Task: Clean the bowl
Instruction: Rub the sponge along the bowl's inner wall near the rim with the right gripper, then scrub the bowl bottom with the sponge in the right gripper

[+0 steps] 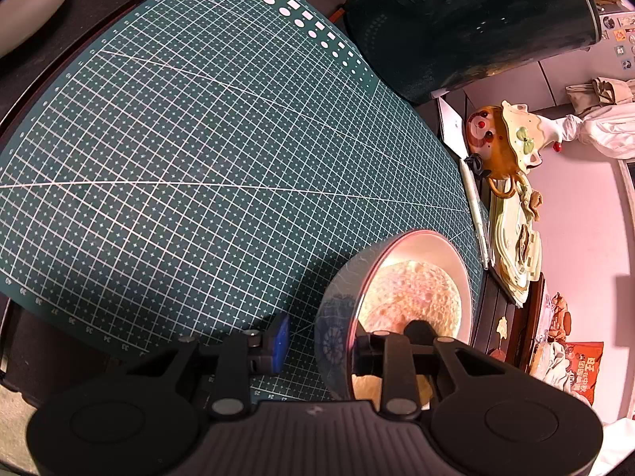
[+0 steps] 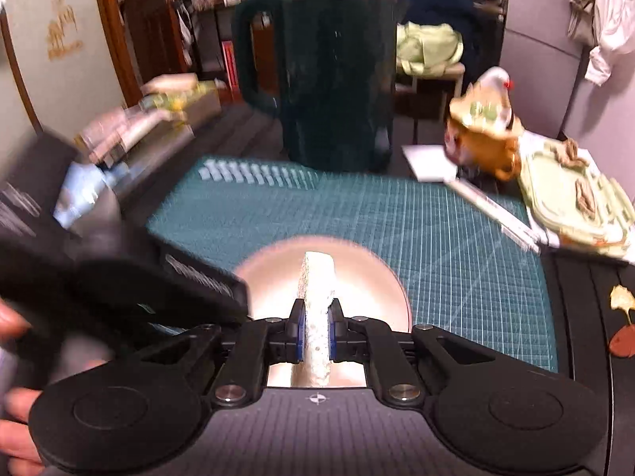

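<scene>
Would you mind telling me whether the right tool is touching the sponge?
Touching. The right wrist view shows the right tool shut on the sponge, both blue pads pressed against its sides, above the bowl.

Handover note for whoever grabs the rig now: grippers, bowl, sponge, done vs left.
Left gripper: straddles the bowl wall, one finger outside, one inside; it seems to hold the bowl tilted on the green cutting mat.
Right gripper: shut on the sponge, held edge-up inside the bowl.
From the left wrist view the sponge lies against the bowl's inner wall.
Done: bowl gripped, sponge picked up and in the bowl.
Left: finish wiping, then set bowl and sponge down. Whether the bowl is clean yet cannot be told; the right view is motion-blurred.
</scene>
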